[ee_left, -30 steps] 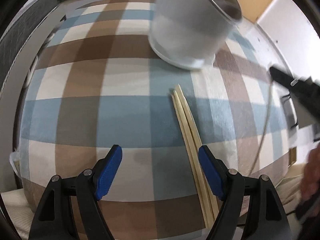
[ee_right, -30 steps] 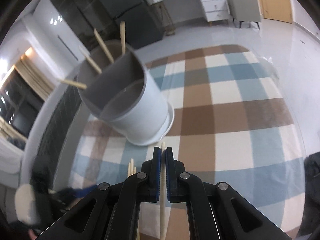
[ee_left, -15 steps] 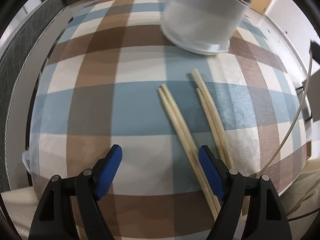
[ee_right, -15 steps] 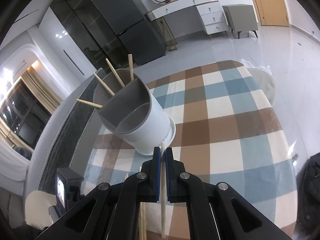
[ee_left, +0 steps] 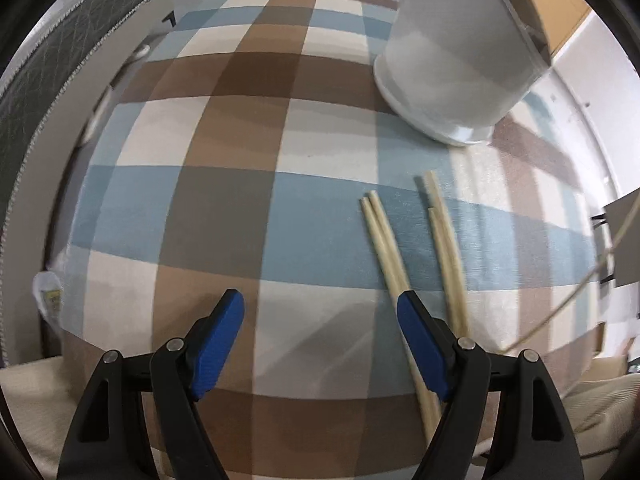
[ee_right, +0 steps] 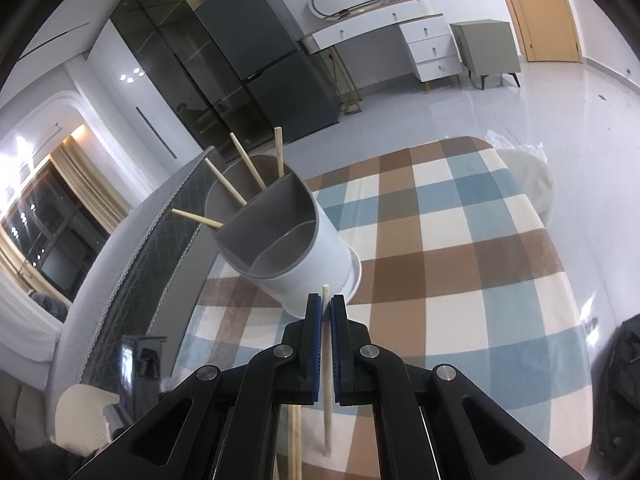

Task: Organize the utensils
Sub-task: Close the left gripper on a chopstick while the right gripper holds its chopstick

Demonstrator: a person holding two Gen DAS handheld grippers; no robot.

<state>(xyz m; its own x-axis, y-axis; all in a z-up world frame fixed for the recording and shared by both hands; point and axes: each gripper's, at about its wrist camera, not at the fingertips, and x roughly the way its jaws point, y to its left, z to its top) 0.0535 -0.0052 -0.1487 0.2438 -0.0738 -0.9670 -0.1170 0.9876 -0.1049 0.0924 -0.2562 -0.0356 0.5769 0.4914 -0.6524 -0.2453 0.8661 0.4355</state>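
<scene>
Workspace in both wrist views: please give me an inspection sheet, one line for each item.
Surface: checked tablecloth, blue, brown and cream.
Job's things: white divided holder with four chopsticks in its far compartment; four loose chopsticks on the cloth.
Clutter: nothing seen.
Grippers: left tool open and empty; right tool shut on one chopstick.
Cables: thin cord at the right edge.
Surroundings: fridge, white desk, door.

The left claw (ee_left: 320,320) hangs low with its blue pads (ee_left: 218,344) spread wide apart, nothing between them. The right claw (ee_right: 326,312) is raised higher, its jaws pinched tight around a single wooden chopstick (ee_right: 327,380).
</scene>
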